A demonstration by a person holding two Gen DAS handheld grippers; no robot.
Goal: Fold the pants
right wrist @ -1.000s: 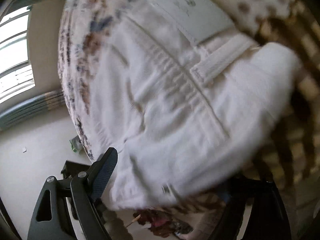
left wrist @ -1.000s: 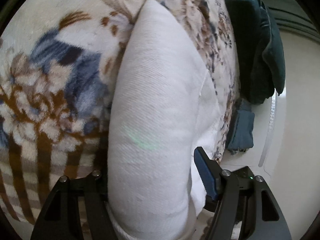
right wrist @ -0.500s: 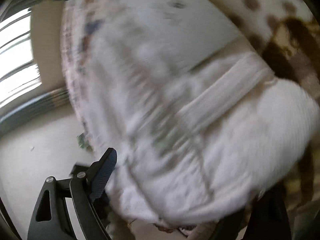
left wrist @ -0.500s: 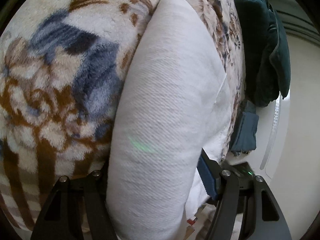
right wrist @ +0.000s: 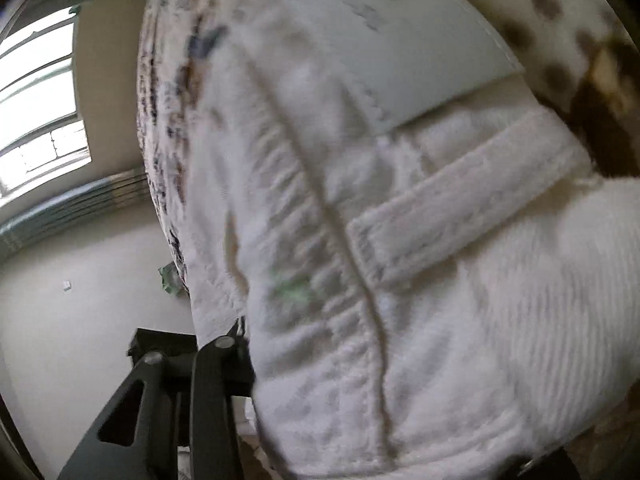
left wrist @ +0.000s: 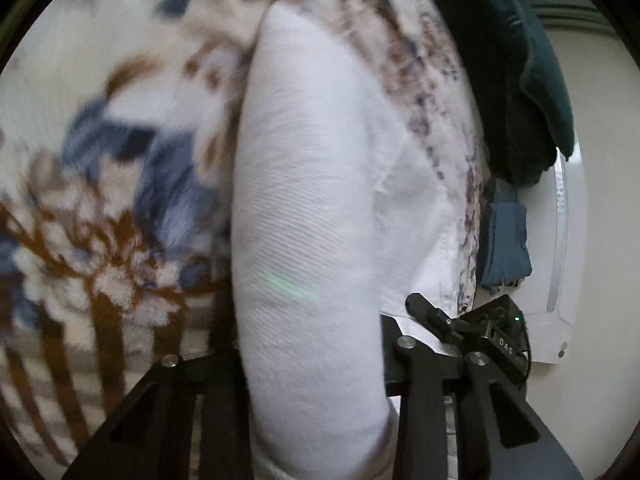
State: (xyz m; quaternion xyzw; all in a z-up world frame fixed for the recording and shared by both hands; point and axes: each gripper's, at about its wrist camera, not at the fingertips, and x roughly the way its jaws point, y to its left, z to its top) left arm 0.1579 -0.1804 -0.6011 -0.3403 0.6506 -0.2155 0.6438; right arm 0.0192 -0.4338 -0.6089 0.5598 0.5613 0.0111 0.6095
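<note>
On floral blanket (left wrist: 100, 200): white pants (left wrist: 312, 240), no containers visible.

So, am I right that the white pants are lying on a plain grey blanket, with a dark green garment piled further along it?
Not quite: the blanket is not plain grey but cream with a blue and brown floral pattern, as the left wrist view shows. The rest holds: the white pants lie on it, and the dark green garment is piled further along.
</note>
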